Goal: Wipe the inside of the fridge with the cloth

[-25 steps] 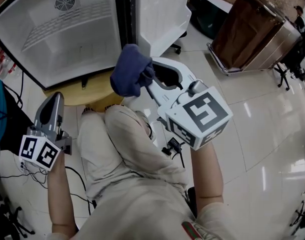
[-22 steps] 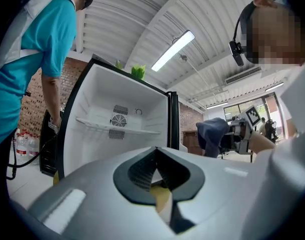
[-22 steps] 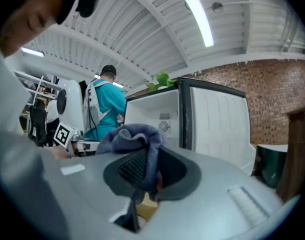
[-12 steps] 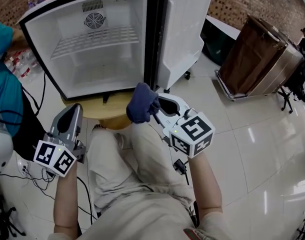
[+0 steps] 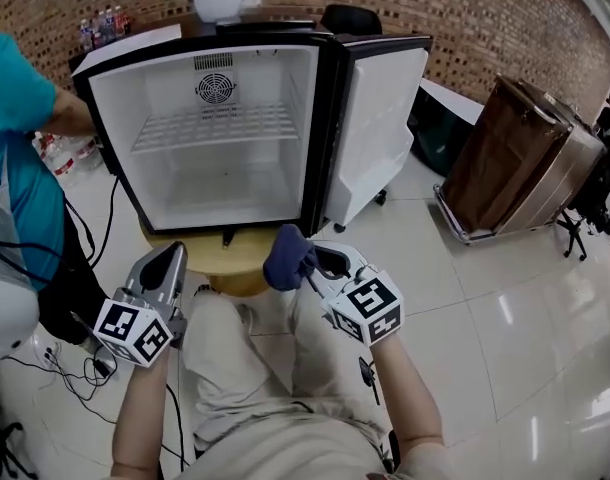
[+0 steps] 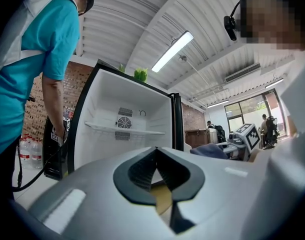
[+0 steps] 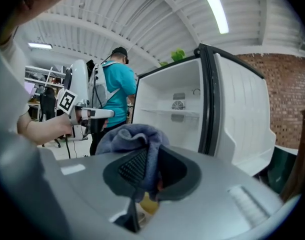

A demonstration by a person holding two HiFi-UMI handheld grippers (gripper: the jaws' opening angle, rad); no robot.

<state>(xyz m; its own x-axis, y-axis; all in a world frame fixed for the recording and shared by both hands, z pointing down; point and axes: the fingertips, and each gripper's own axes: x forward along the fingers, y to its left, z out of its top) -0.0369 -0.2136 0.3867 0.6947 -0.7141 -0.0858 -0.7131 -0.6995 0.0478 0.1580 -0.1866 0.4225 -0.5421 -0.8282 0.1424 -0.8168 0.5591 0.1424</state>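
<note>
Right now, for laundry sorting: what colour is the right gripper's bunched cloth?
The bunched cloth is dark blue; clearest in head view.

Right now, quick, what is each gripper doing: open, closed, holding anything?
Left gripper: closed, nothing between its jaws.
Right gripper: closed on the blue cloth.

The cloth was soft, fuzzy fabric, the fridge smooth white plastic inside, its shelf thin wire, the floor glossy tile, the wall rough brick.
</note>
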